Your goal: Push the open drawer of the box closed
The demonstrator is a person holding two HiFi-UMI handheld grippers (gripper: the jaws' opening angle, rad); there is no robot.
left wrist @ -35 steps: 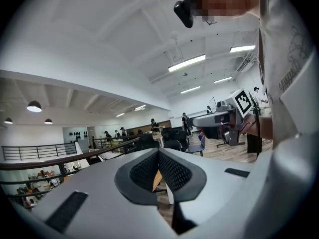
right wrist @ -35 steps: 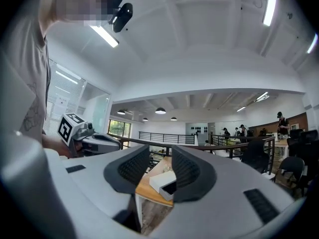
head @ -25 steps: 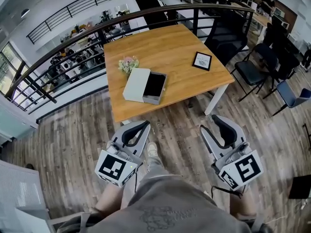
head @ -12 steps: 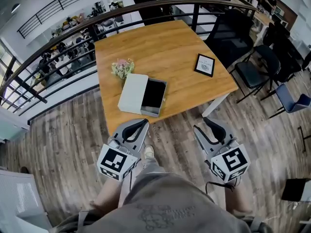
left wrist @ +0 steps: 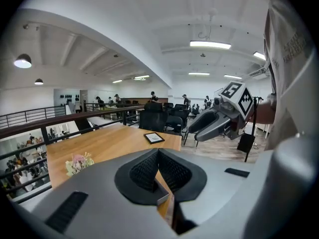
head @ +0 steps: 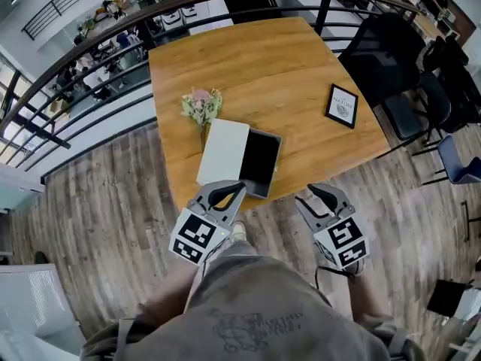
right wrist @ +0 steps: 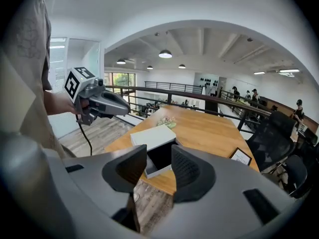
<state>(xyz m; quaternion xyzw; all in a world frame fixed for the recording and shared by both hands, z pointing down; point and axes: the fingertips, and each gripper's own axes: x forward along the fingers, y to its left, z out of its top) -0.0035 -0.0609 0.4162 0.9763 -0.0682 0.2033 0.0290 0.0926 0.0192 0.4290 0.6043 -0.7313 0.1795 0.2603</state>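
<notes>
A white box [head: 223,151] lies near the front edge of the wooden table [head: 270,74], its dark drawer [head: 260,161] pulled out to the right. My left gripper [head: 231,189] hovers at the table's front edge, just short of the drawer's near corner, with its jaws shut on nothing. In the left gripper view the pads [left wrist: 149,169] meet, and a corner of the drawer [left wrist: 165,199] shows under them. My right gripper [head: 320,192] hangs over the floor, right of the drawer, and is open. The right gripper view shows the box [right wrist: 153,135] and drawer [right wrist: 160,159] through the gap.
A small bunch of flowers [head: 201,105] lies just behind the box. A framed card [head: 342,105] rests at the table's right edge. Black chairs [head: 391,59] stand to the right and a dark railing [head: 90,51] curves behind the table. Wooden floor [head: 113,194] lies around.
The person has stepped up to the table, so the box is much nearer. Both grippers moved forward; the left now reaches the table edge by the drawer.
</notes>
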